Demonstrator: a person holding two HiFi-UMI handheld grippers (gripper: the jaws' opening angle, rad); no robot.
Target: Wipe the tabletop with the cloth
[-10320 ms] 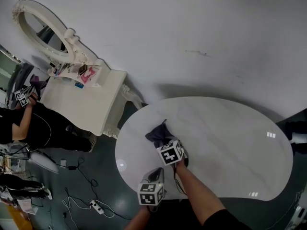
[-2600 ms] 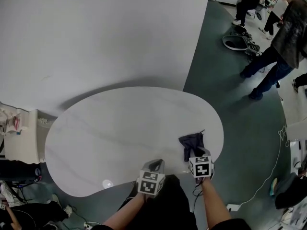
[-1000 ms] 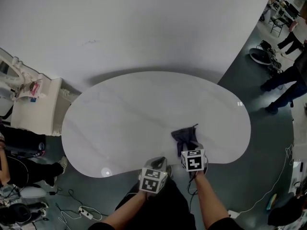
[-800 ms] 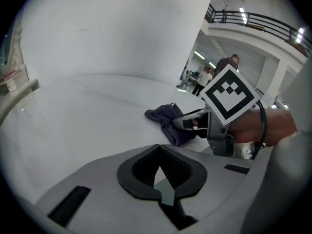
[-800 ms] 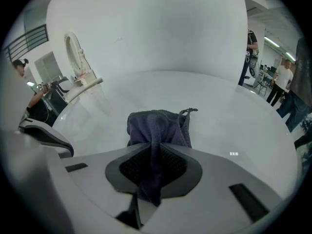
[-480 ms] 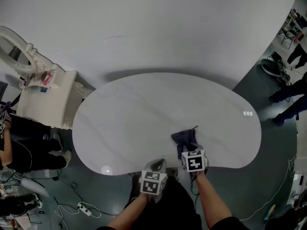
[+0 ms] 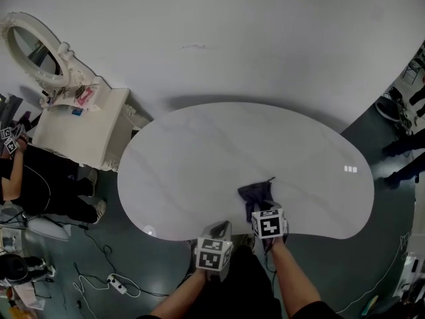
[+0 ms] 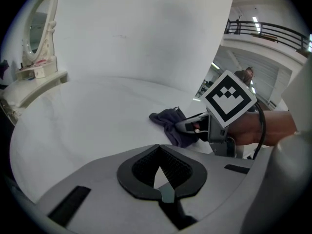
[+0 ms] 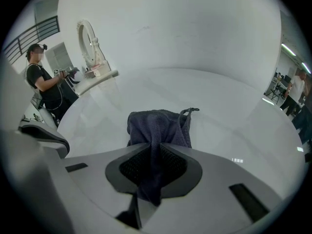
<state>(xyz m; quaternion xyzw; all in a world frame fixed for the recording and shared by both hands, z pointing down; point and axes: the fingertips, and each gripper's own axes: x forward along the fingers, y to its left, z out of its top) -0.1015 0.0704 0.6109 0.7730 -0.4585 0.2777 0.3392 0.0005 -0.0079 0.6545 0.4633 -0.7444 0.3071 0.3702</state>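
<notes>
A dark grey cloth [image 7: 255,195] [image 9: 158,126] [image 8: 170,124] lies bunched on the white oval tabletop [image 7: 219,158] close to its near edge, right of centre. My right gripper [image 7: 264,212] [image 9: 152,165] is shut on the cloth, whose near end is pinched between the jaws and hangs down behind them. My left gripper [image 7: 217,232] [image 8: 157,169] hovers at the near table edge, left of the cloth, jaws shut with nothing between them.
A white dressing table [image 7: 80,128] with an oval mirror [image 7: 36,45] stands left of the tabletop, with a seated person [image 7: 26,171] beside it. Cables and a power strip [image 7: 113,283] lie on the floor. People stand at the far right [image 7: 405,145].
The head view has swung, bringing the dressing table further into frame. The cloth and both grippers stay in nearly the same place at the near table edge.
</notes>
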